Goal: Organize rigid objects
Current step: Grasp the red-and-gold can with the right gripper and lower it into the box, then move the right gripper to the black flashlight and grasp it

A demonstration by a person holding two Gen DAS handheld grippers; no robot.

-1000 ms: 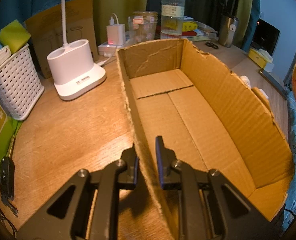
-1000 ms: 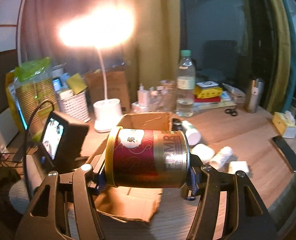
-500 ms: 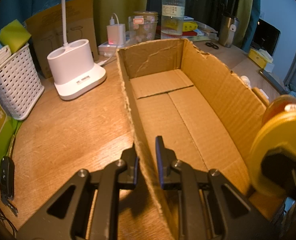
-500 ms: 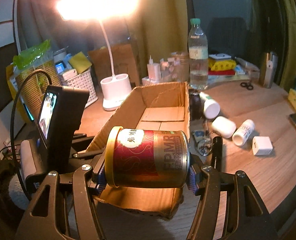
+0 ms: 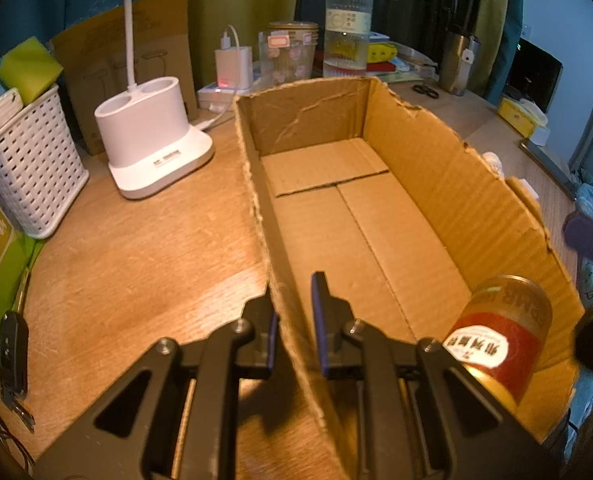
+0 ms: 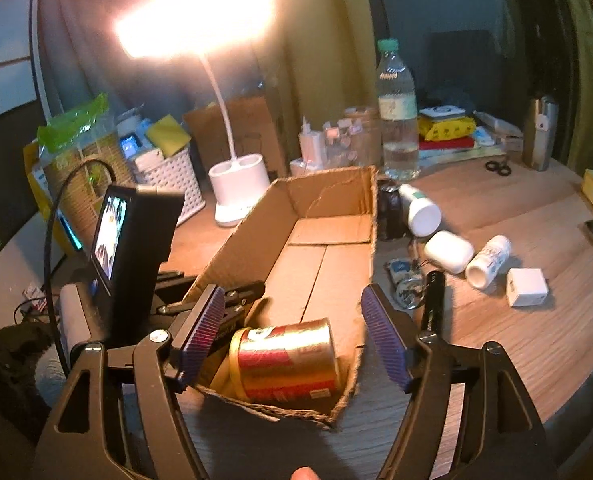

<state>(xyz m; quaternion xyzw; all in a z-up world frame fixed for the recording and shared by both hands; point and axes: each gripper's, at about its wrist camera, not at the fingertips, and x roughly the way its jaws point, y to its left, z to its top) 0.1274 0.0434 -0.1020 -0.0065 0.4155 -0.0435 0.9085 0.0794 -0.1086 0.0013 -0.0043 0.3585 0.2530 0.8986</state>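
Observation:
A red and gold can (image 6: 286, 360) lies on its side at the near end of the open cardboard box (image 6: 328, 240); it also shows in the left wrist view (image 5: 500, 336). My right gripper (image 6: 292, 332) is open and empty just above the can, not touching it. My left gripper (image 5: 294, 320) is shut on the box's left wall (image 5: 280, 296), one finger inside and one outside. Loose white bottles (image 6: 488, 260), a white case (image 6: 448, 250), a black flashlight (image 6: 432, 304) and a white cube (image 6: 526, 286) lie on the table right of the box.
A white desk lamp base (image 5: 156, 152) and a white basket (image 5: 28, 164) stand left of the box. A water bottle (image 5: 346, 24), a jar (image 5: 292, 52), a charger (image 5: 232, 66) and a steel flask (image 5: 458, 62) stand behind it. Keys (image 5: 12, 356) lie at the left table edge.
My right gripper came down over the box's near end and opened. The can left its jaws and now lies inside the box. The left gripper has not moved.

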